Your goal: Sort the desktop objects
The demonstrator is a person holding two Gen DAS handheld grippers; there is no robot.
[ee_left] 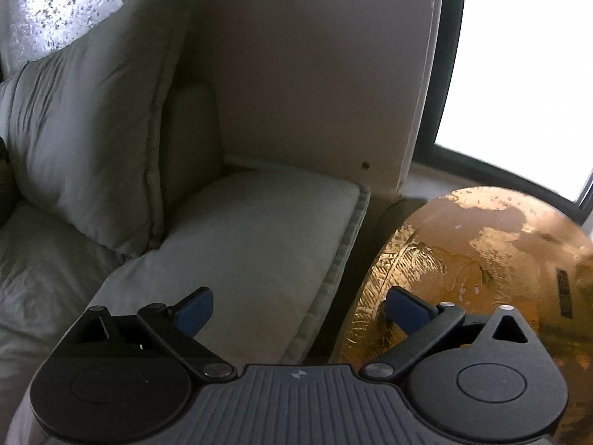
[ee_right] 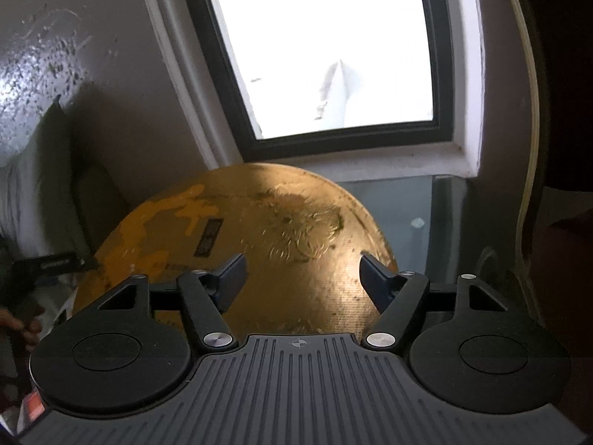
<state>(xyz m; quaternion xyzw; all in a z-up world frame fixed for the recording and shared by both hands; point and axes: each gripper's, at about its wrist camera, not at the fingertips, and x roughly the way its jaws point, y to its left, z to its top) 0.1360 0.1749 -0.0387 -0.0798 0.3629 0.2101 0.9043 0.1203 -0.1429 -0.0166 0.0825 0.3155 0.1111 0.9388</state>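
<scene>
A home living room: a pale cushioned sofa [ee_left: 259,230] with a loose back pillow [ee_left: 92,141] stands just beside a dark-framed window [ee_right: 322,55], a round golden tray [ee_right: 259,230] below the window.

No readable text anywhere. Gold round disc [ee_right: 259,230] carries a small dark rectangular label [ee_right: 208,237], print too blurred to read; same label seen edge-on in the left wrist view [ee_left: 564,294], also illegible. Black strip [ee_right: 55,261] at disc's left edge has faint lettering, unreadable.
</scene>
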